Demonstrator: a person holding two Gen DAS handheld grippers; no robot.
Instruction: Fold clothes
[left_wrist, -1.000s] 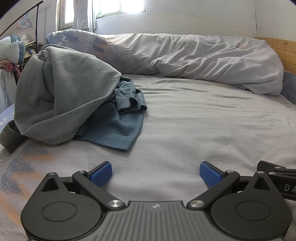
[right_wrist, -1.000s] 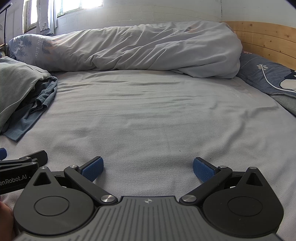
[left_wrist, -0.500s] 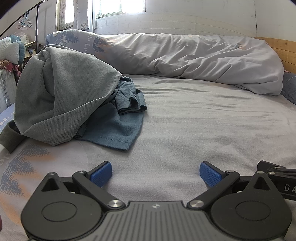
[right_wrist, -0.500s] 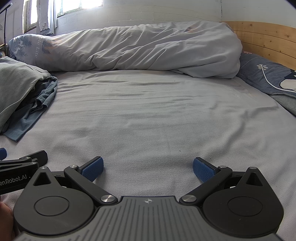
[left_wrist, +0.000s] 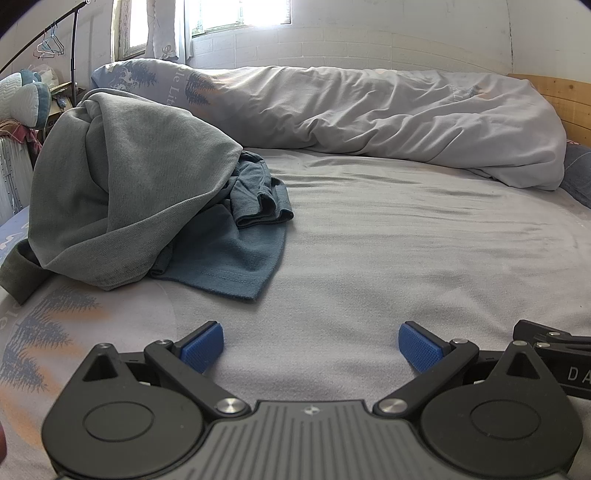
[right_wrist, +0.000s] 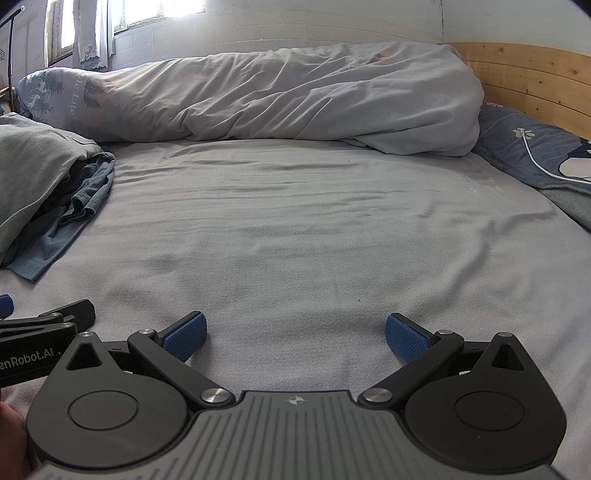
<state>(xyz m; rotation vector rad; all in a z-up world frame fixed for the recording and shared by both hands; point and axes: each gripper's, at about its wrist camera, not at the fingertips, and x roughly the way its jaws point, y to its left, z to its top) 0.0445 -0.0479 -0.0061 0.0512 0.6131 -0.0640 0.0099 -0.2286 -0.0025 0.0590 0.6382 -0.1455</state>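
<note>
Through the left wrist view we are looking across the bed (left_wrist: 388, 251) with our left tool (left_wrist: 311, 345) resting low near the bed's near edge – its blue pads spread wide and gripping nothing. The clothes are lying in a heap toward the bed's left edge: a grey-green sweatshirt (left_wrist: 125, 184) is slumping over a blue T-shirt (left_wrist: 229, 254), whose hem is spilling out flat onto the sheet toward the bed's middle. A rolled duvet (left_wrist: 388, 114) is running along the far edge. A part of the right tool is just showing at this view's right margin.

Through the right wrist view our right tool (right_wrist: 294, 334) is likewise sitting near the near edge, pads wide apart and holding nothing, with bare sheet ahead. The grey-green sweatshirt (right_wrist: 33, 166) and the blue T-shirt (right_wrist: 59, 232) are showing only at the left, and a pillow (right_wrist: 524, 155) with a white cable (right_wrist: 543, 166) is lying at the right edge.

We are judging both garments to be light, soft and limp – they will sag and bunch, not slide. The sweatshirt looks the thicker one. It is crumpled, so we cannot tell its long axis; the T-shirt's exposed hem corner is pointing toward the near edge. We are thinking a pinch on that stitched hem, or on the sweatshirt's loose top fold, is the best hold.
</note>
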